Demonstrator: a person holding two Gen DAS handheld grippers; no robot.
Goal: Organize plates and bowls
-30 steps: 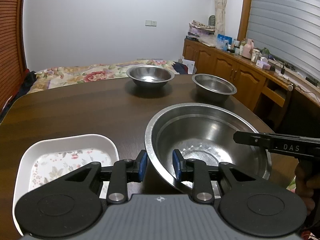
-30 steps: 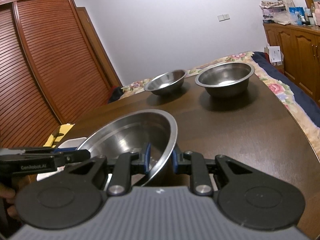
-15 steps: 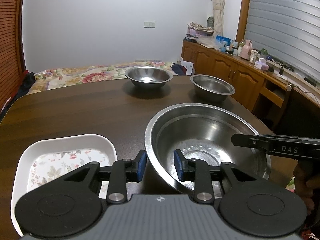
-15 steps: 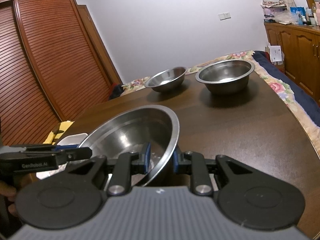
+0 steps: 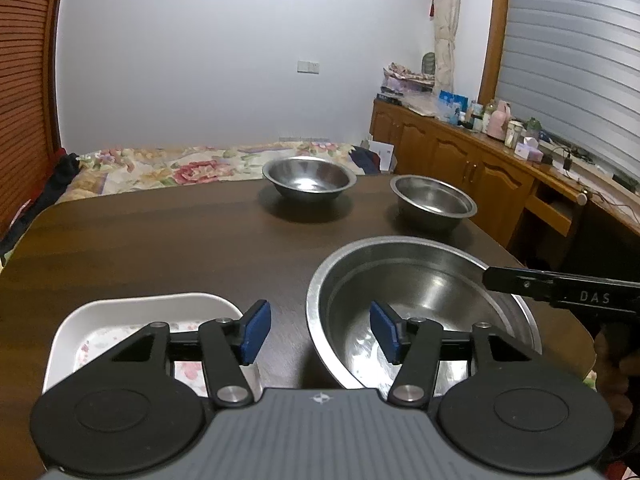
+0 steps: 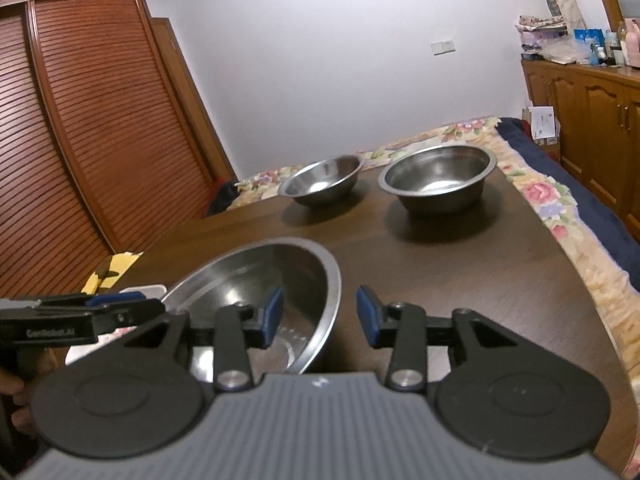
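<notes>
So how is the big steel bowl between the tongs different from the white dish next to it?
The large steel bowl is round, deep and shiny bare metal; the white dish is rectangular with rounded corners, shallow, with a flower pattern inside. The bowl's rim stands between the opening pads of both tongs, left and right, untouched; nothing straddles the dish. Both sit empty on the dark wooden table.
</notes>
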